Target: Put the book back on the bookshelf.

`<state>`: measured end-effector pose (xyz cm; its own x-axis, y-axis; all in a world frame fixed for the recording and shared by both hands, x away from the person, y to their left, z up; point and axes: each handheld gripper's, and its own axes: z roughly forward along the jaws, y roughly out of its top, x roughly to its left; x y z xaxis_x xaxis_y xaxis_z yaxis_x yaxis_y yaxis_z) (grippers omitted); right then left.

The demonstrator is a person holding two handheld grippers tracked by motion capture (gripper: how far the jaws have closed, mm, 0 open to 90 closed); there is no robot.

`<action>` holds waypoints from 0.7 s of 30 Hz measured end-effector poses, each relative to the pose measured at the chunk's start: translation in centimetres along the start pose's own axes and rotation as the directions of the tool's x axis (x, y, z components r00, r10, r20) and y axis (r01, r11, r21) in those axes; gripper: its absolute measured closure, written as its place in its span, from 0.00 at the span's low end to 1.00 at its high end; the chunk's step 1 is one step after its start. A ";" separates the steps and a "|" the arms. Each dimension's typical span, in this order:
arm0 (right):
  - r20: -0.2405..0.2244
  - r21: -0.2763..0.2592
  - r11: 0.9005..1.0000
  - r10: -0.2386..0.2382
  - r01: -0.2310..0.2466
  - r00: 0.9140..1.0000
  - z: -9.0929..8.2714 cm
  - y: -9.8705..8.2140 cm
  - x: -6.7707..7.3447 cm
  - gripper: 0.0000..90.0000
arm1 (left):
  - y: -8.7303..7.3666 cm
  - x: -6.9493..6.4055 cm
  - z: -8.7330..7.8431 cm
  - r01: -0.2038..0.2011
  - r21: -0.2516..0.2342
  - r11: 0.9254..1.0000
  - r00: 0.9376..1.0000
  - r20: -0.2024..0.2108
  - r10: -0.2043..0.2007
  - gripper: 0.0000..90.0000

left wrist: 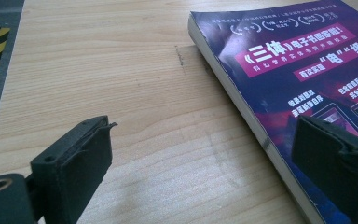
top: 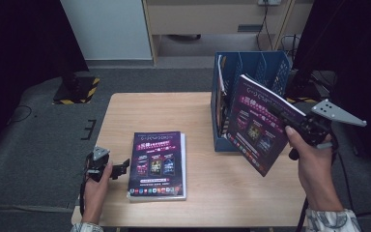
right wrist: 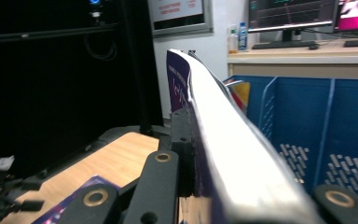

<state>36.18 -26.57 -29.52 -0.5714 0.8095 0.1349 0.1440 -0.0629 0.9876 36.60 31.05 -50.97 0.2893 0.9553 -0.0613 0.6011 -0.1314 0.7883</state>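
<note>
Beside the blue rack (top: 270,67), right gripper (top: 297,126) fingers clamp the lifted book (top: 256,121); left gripper (top: 121,167) fingers gape.

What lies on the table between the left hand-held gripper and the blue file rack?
In the high view, a purple-covered book lies flat on the table between the left hand-held gripper and the blue file rack.

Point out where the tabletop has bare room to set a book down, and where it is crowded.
Free: the far-left table behind the flat book, and the near-right patch below the held book. Crowded: the right side, where the blue file rack stands and the right gripper holds that book; the left gripper flanks the flat book.
</note>
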 end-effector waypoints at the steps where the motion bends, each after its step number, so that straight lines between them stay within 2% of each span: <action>1: 0.012 -0.002 1.000 0.004 -0.004 1.000 0.1 0.2 -0.1 0.93 | 0.0 0.0 0.0 0.001 0.000 1.000 1.000 0.000 -0.001 0.05; 3: 0.047 -0.006 1.000 0.008 -0.008 0.999 0.7 0.9 -0.3 0.93 | 0.0 0.0 0.0 0.003 -0.001 1.000 1.000 -0.001 -0.003 0.05; 4: 0.047 -0.006 1.000 0.008 -0.008 0.999 0.7 0.9 -0.3 0.93 | 0.0 0.0 -0.1 0.003 -0.001 1.000 1.000 -0.001 -0.003 0.05; 7: 0.088 -0.004 1.000 -0.009 0.009 0.996 1.4 1.5 -0.6 0.93 | 0.0 0.1 -0.2 0.006 -0.004 1.000 1.000 -0.002 -0.006 0.05; 16: 0.140 0.019 0.999 -0.033 0.031 0.990 3.1 2.4 -1.2 0.93 | 0.0 0.2 -0.2 0.012 -0.007 1.000 1.000 -0.001 -0.012 0.05; 21: 0.196 0.042 0.998 -0.043 0.036 0.980 4.2 2.5 -2.0 0.93 | 0.0 0.2 -0.2 0.007 -0.007 1.000 1.000 -0.001 -0.007 0.05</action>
<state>41.04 -25.93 -27.69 -0.4075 0.9103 0.0734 0.1576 -0.0091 0.9875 36.47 31.34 -50.86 0.2842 0.9565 -0.0663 0.5981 -0.1228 0.7919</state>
